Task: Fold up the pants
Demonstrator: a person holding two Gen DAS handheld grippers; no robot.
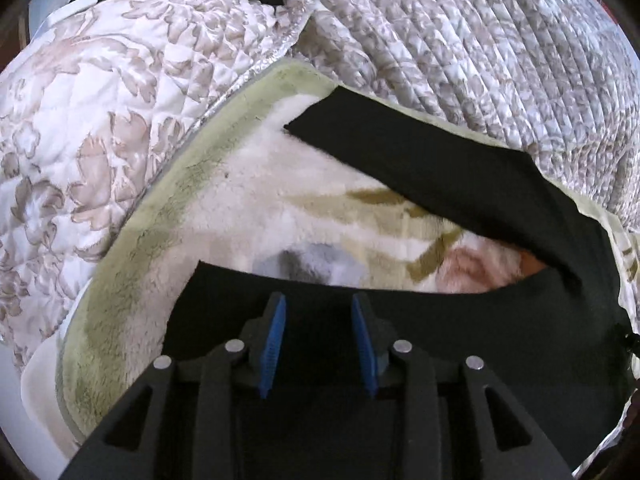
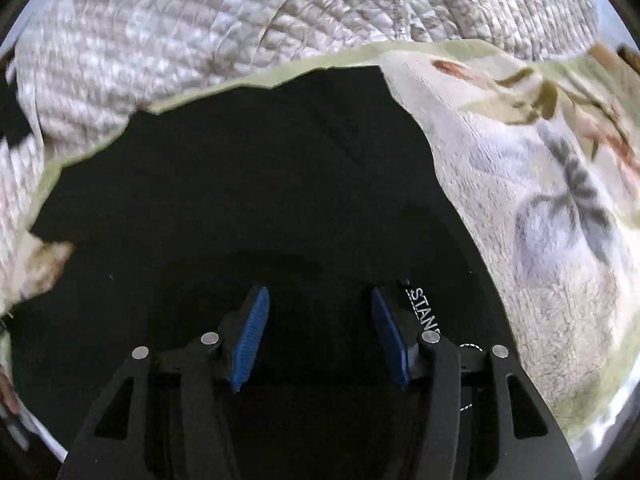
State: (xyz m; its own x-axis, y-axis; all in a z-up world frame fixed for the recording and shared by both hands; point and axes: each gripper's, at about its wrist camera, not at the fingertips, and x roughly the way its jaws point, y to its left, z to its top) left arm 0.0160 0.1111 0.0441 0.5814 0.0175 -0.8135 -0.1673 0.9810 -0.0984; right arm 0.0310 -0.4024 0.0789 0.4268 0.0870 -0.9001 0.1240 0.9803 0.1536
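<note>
On the bed, over at the left, a quilted floral comforter [image 1: 100,128] bunches up against a fleecy cream blanket [image 1: 248,184] with a green border. Moving in, the black pants [image 1: 460,168] are spread across that blanket, one leg stretched along the far edge and the other lying nearer, pale fleece showing between them. The left gripper [image 1: 319,312] hangs right above the near leg, blue pads [image 1: 274,344] apart, nothing pinched between them. Across to the right wrist view now: the pants [image 2: 240,168] fill the middle, dark and flat, with a white printed label [image 2: 424,308] peeking out just beside the right finger. The right gripper [image 2: 320,308] hovers over the cloth, jaws parted, empty. Farther right the blanket [image 2: 540,208] shows a grey and pink flower print, quilting [image 2: 180,32] piled behind.
</note>
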